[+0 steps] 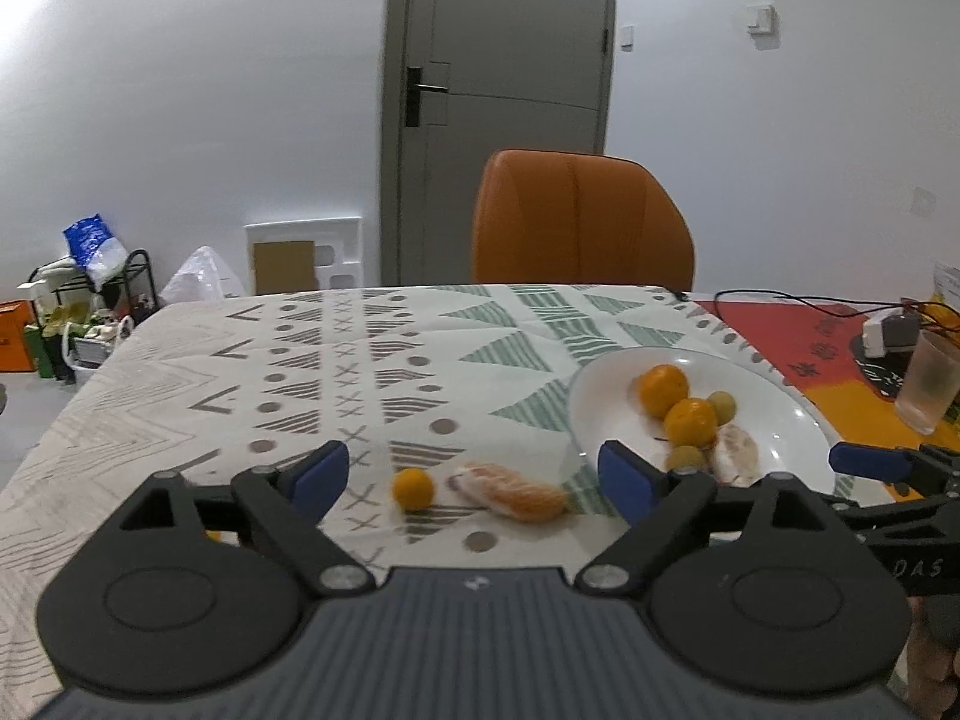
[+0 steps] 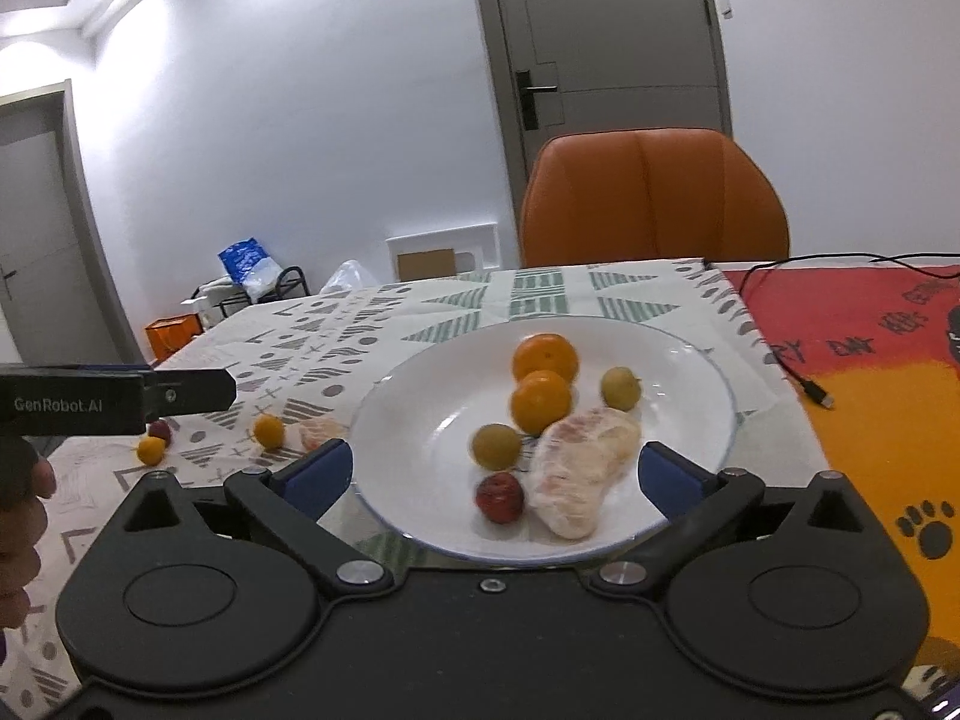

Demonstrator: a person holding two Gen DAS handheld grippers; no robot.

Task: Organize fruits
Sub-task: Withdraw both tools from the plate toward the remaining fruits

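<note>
Your left gripper stands wide and empty. Left of the white plate, on the cloth, a small orange kumquat and a peeled citrus segment lie just ahead between its pads. The kumquat looks firm but likely to roll; the segment looks soft, so take it lightly across its middle. Your right gripper gapes wide over the plate's near rim, holding nothing.

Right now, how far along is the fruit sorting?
Done: the white plate holds two oranges, two green plums, a red plum and a peeled pomelo segment. In hand: nothing; left gripper and right gripper both have open, empty jaws. Left on the tablecloth: a peeled segment, two small oranges and a dark red fruit.
</note>
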